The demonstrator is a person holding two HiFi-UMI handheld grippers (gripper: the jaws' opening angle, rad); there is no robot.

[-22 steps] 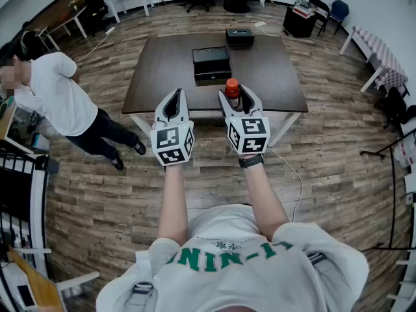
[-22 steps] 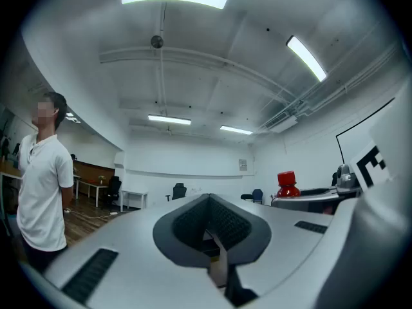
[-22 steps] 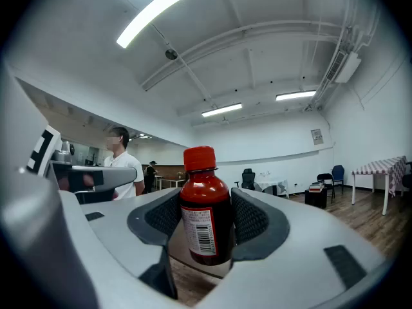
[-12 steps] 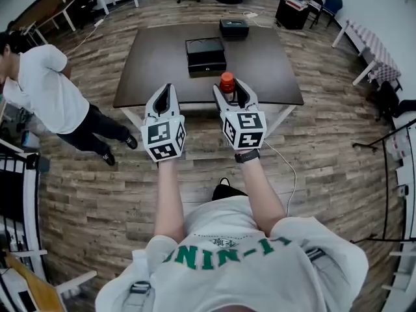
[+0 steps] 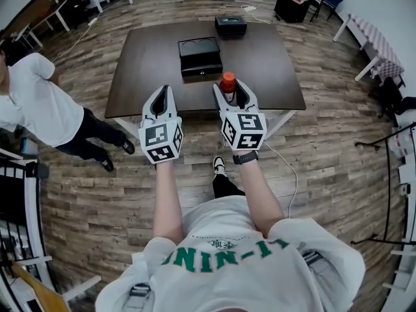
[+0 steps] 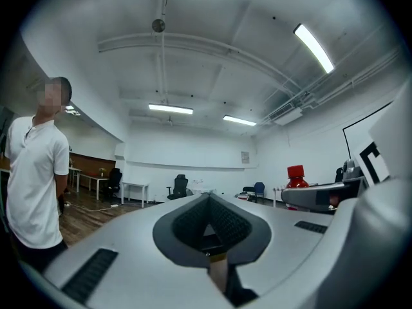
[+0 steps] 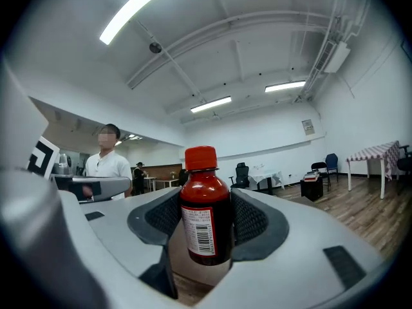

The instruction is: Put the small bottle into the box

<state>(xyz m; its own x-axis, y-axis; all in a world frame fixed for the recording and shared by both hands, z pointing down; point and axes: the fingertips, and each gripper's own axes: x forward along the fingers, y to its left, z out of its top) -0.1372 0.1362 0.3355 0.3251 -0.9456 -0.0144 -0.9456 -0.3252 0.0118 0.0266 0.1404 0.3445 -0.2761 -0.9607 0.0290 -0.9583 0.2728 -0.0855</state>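
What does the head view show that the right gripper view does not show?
Only the head view: the black rectangular box and the wearer's bare forearms. Only the right gripper view: the white barcode label and the long ceiling lights. Both: the small red-capped bottle clamped in the right gripper, the left gripper and a bystander in a white shirt.

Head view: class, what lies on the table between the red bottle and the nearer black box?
Nothing: in the head view, only bare brown table shows between the bottle and the box.
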